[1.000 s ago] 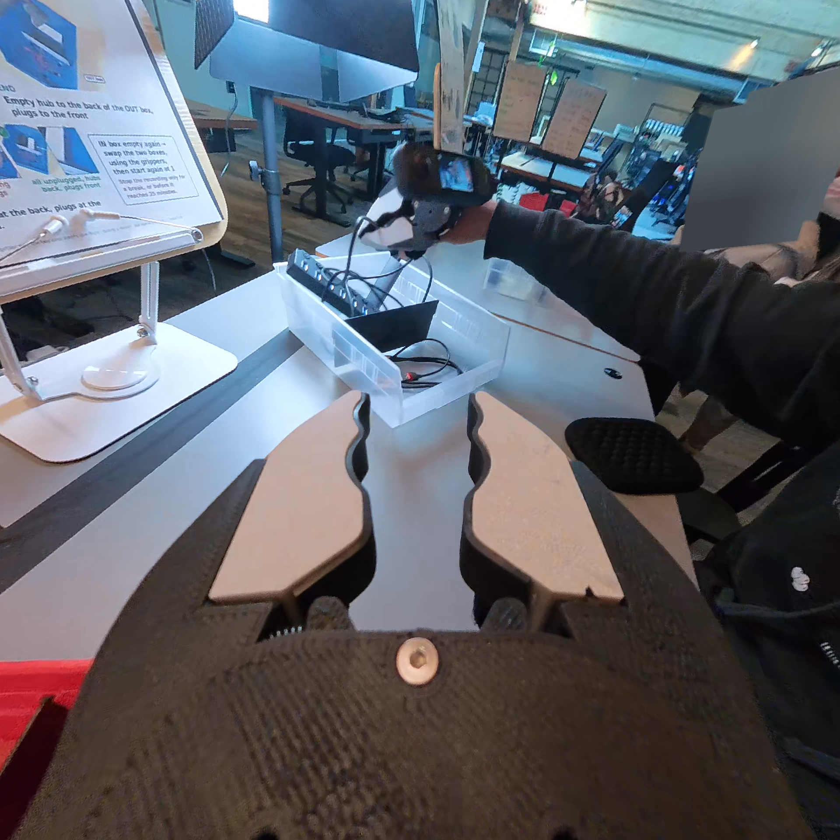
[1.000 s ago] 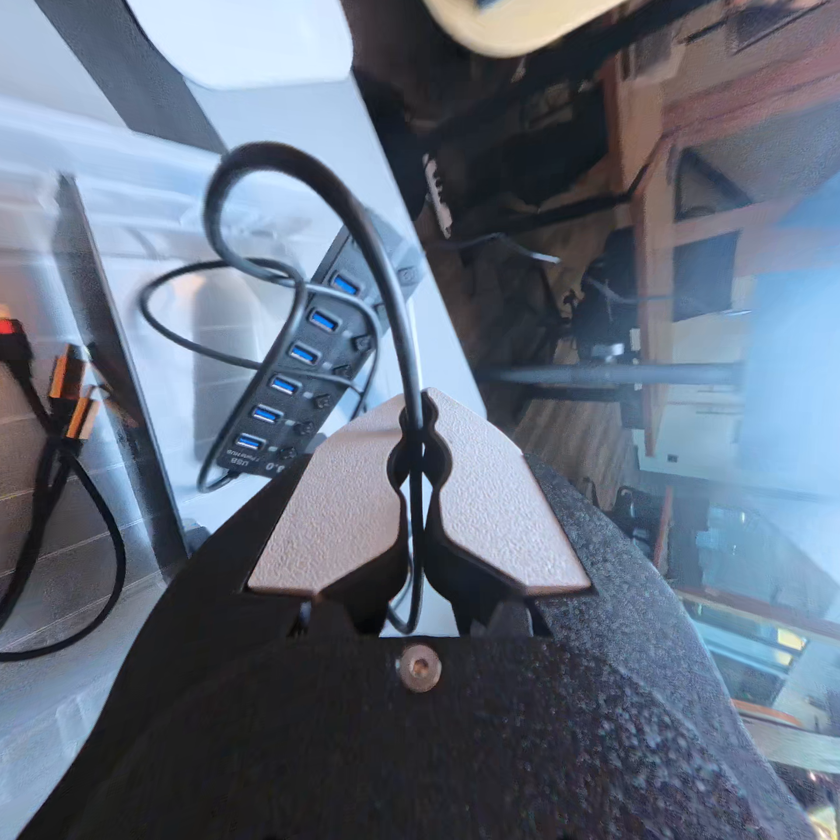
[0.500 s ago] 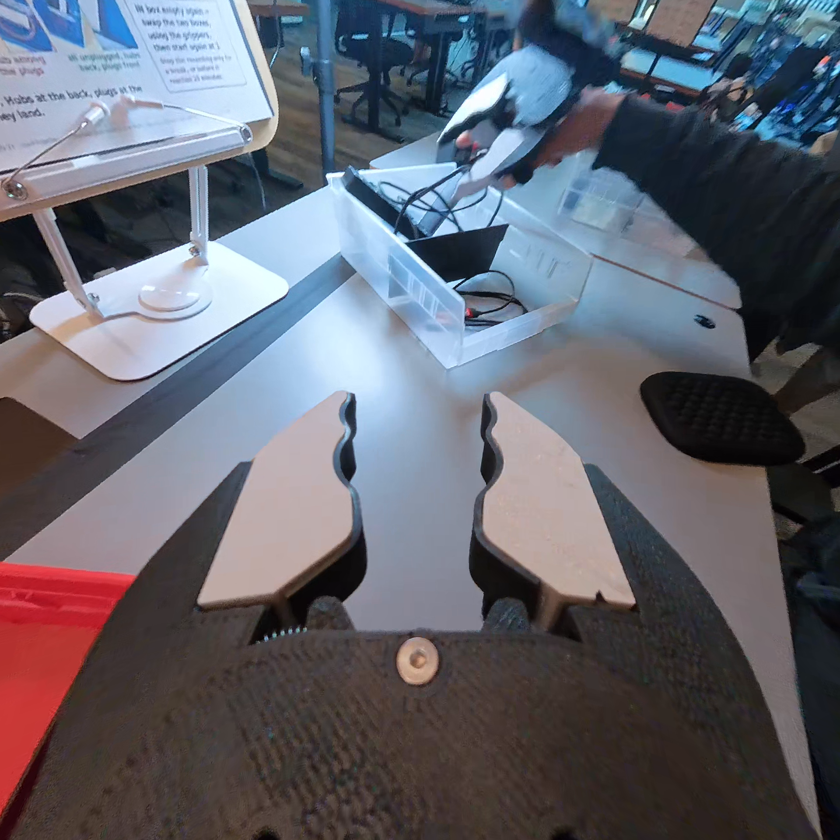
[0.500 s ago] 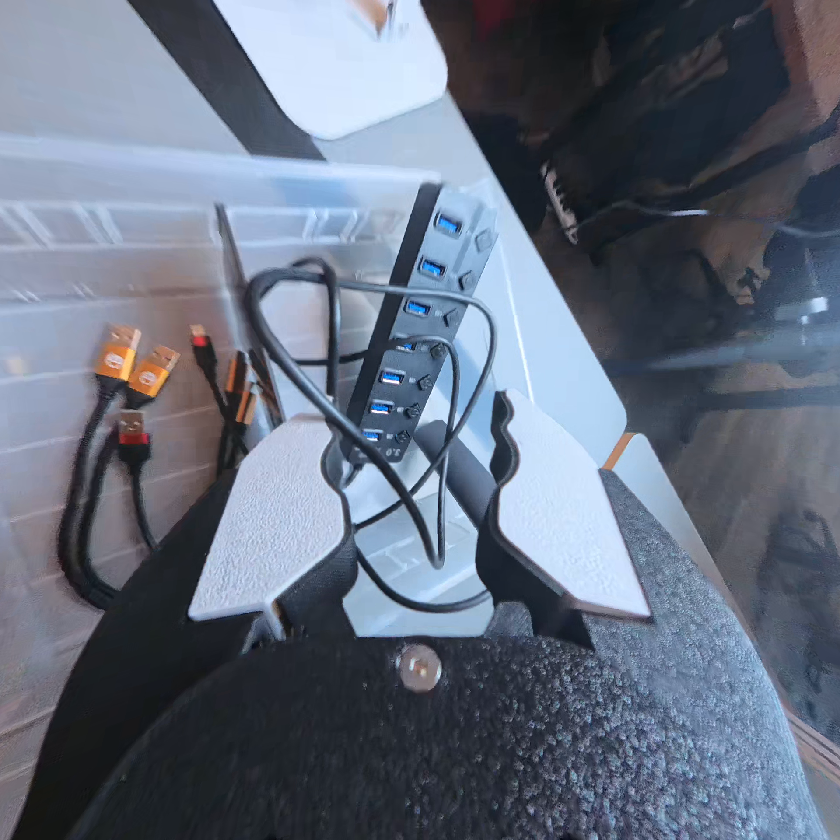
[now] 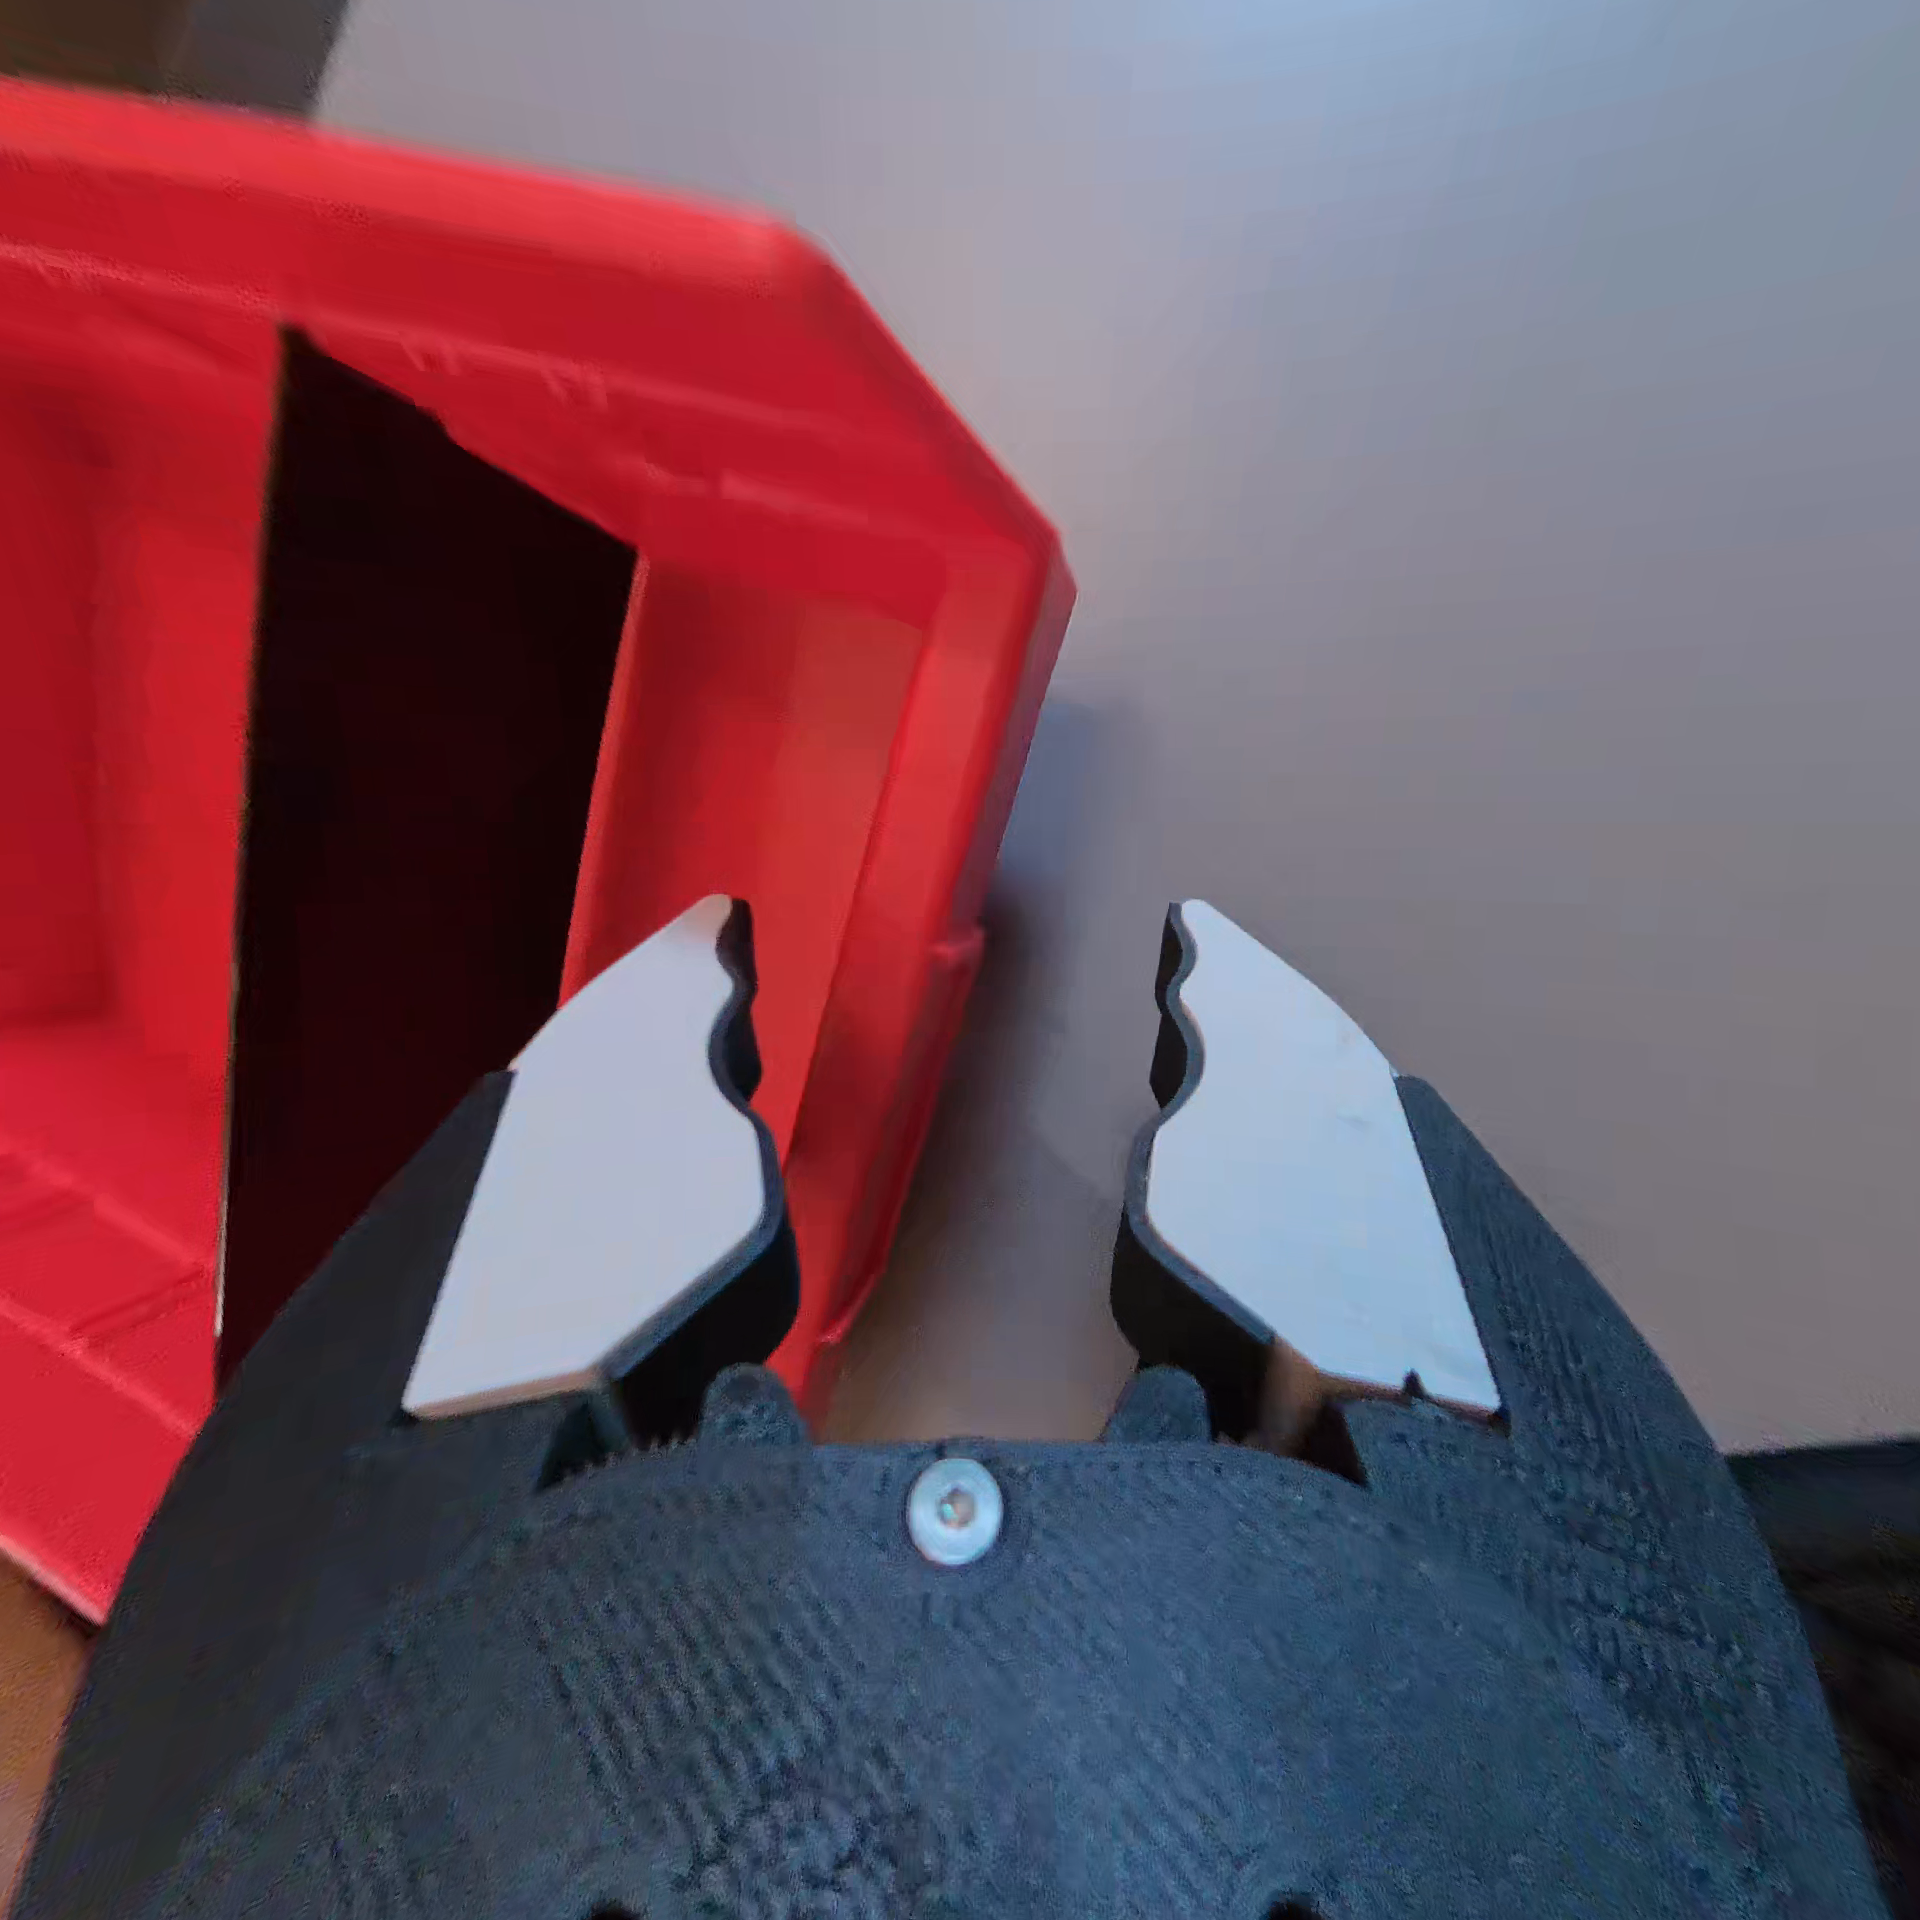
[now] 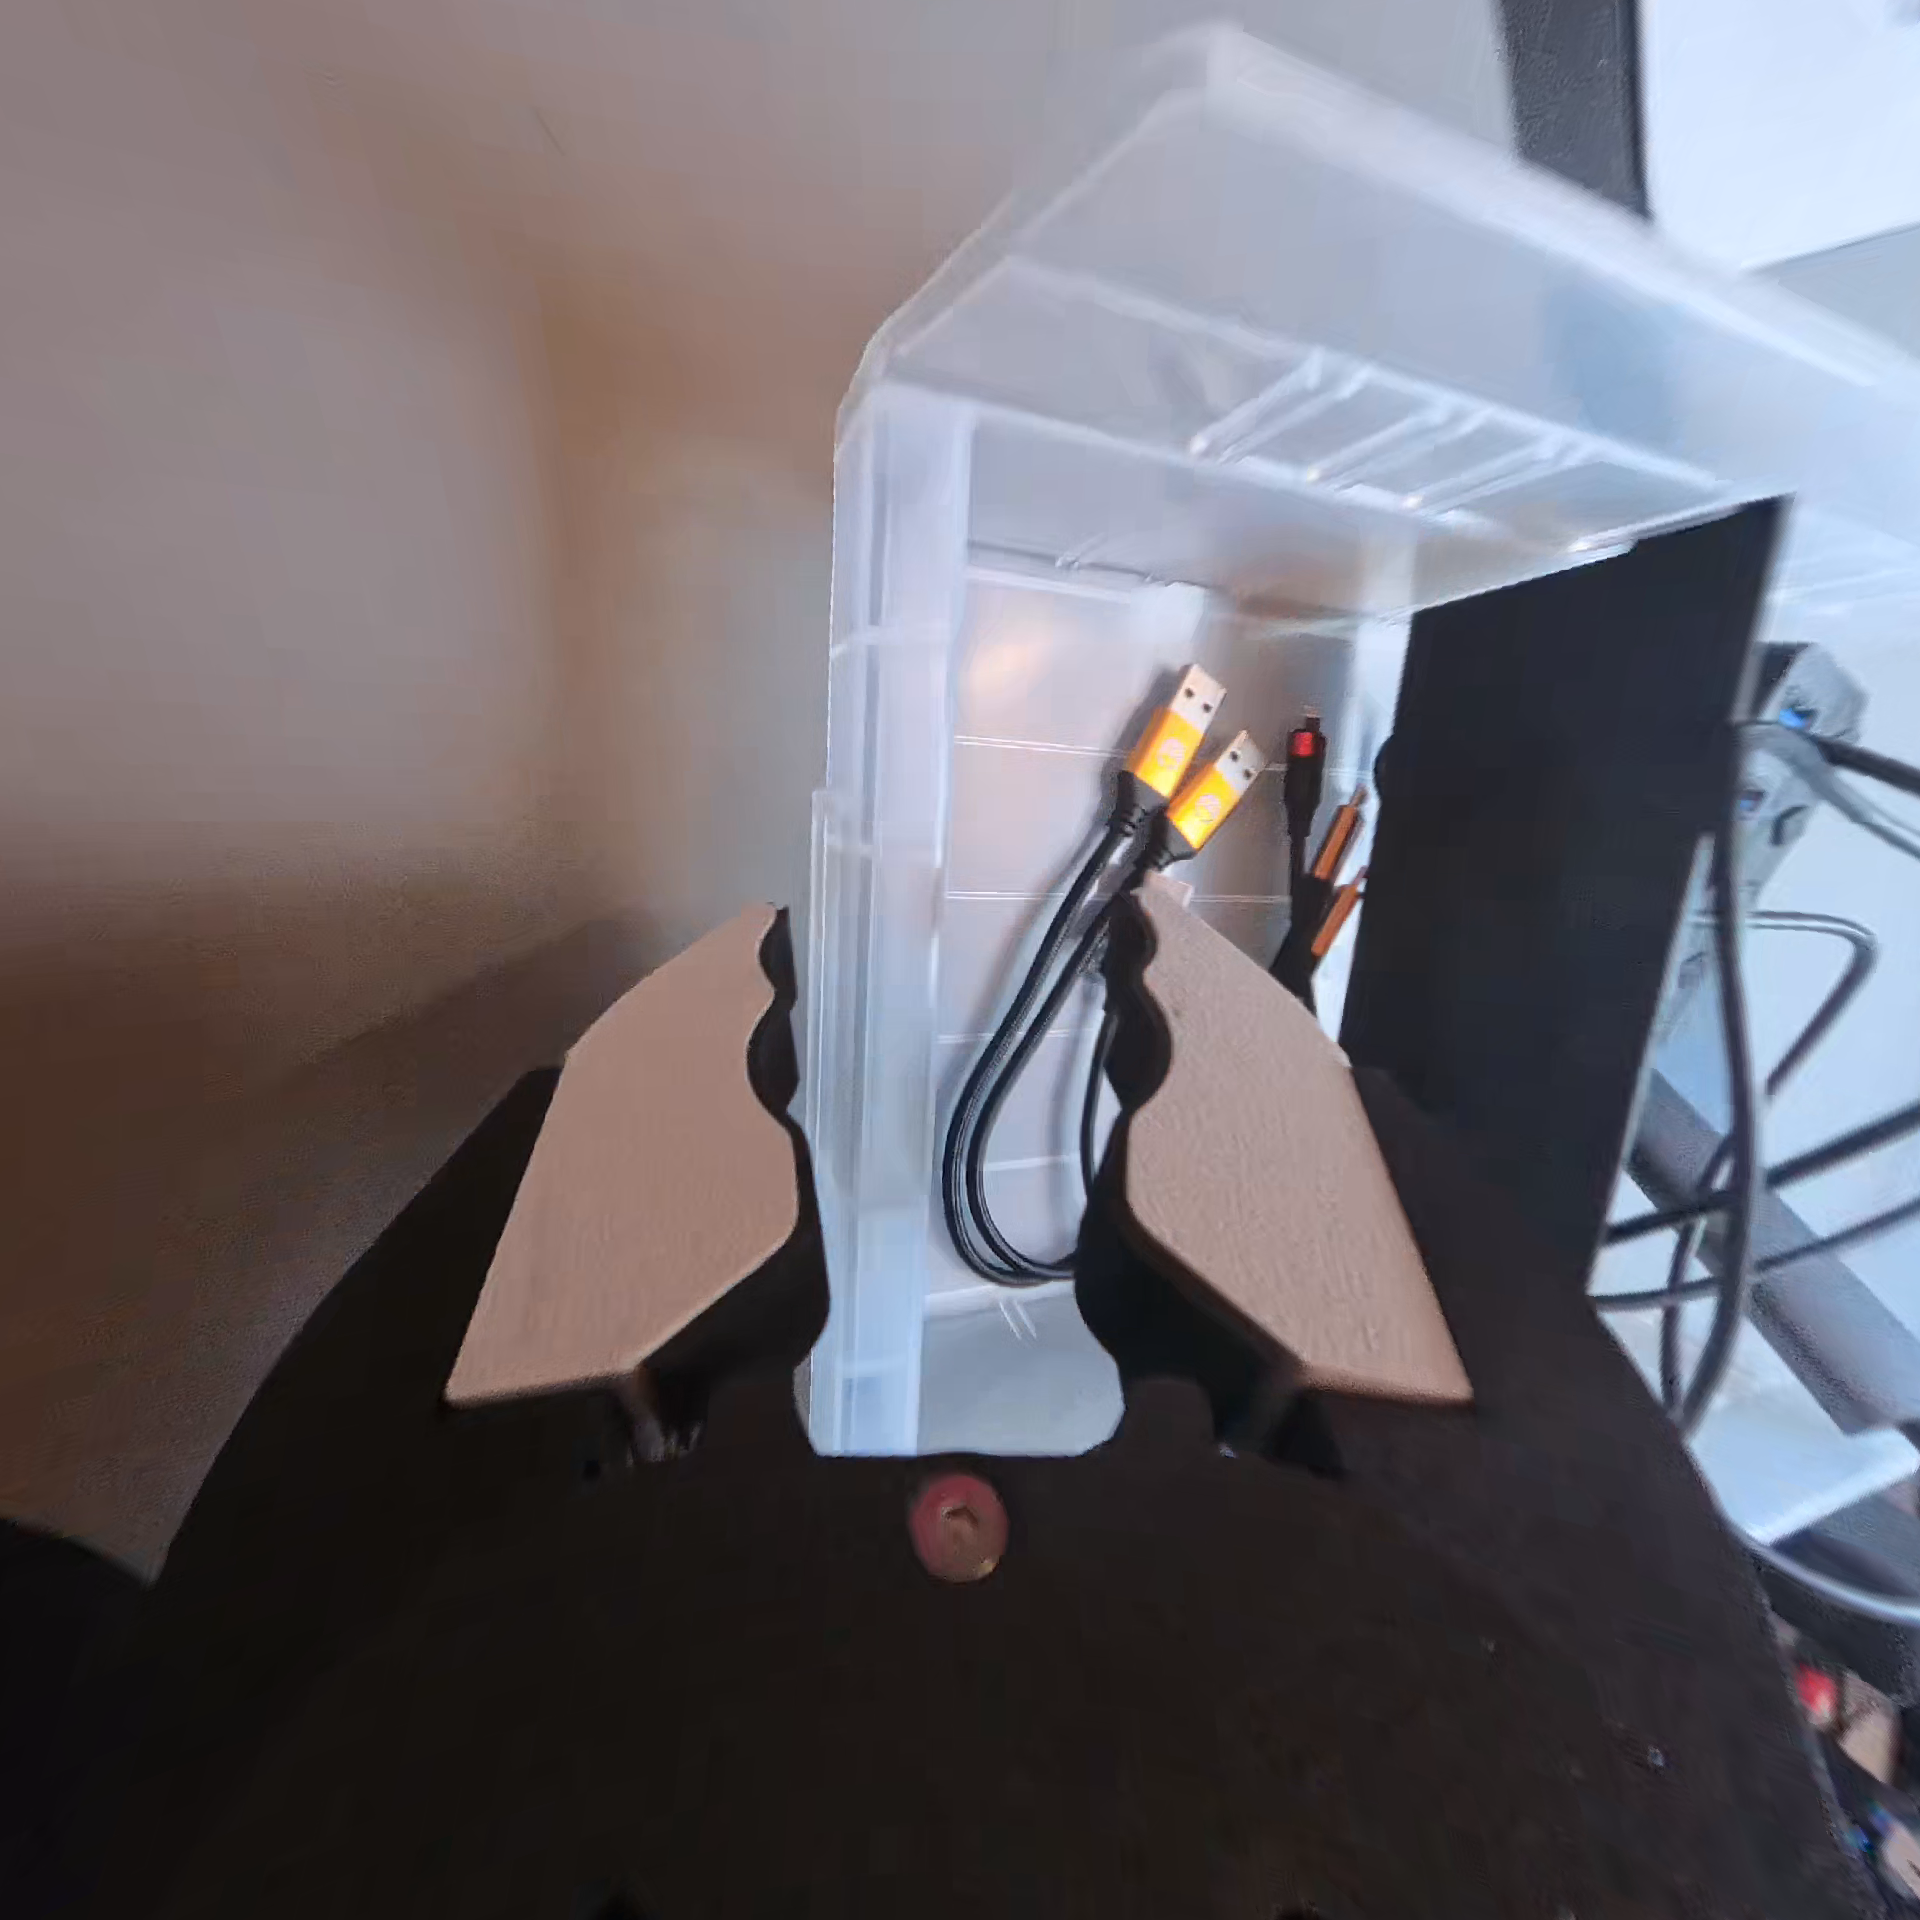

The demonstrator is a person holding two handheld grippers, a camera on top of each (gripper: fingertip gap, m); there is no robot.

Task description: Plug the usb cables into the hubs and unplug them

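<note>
In the right wrist view, a clear plastic bin (image 6: 894, 727) holds two black USB cables with orange plugs (image 6: 1184, 743), and a red-tipped plug (image 6: 1299, 746) beside them. A black divider (image 6: 1558, 831) splits the bin. Behind it, part of the grey hub (image 6: 1803, 707) shows with loose black cable loops (image 6: 1745, 1039). My right gripper (image 6: 956, 914) is open and empty, with its jaws either side of the bin's end wall. My left gripper (image 5: 956, 914) is open and empty. It straddles the right wall of a red bin (image 5: 935, 644).
The red bin has a black divider (image 5: 416, 831) inside, and no cables show in the part I see. Grey table top (image 5: 1455, 520) lies to its right. A white stand base (image 6: 1818, 104) sits beyond the clear bin.
My right gripper let go of the hub's black cable, opened, and moved to the clear bin's end wall. My left gripper swung down and left to the red bin and opened wider.
</note>
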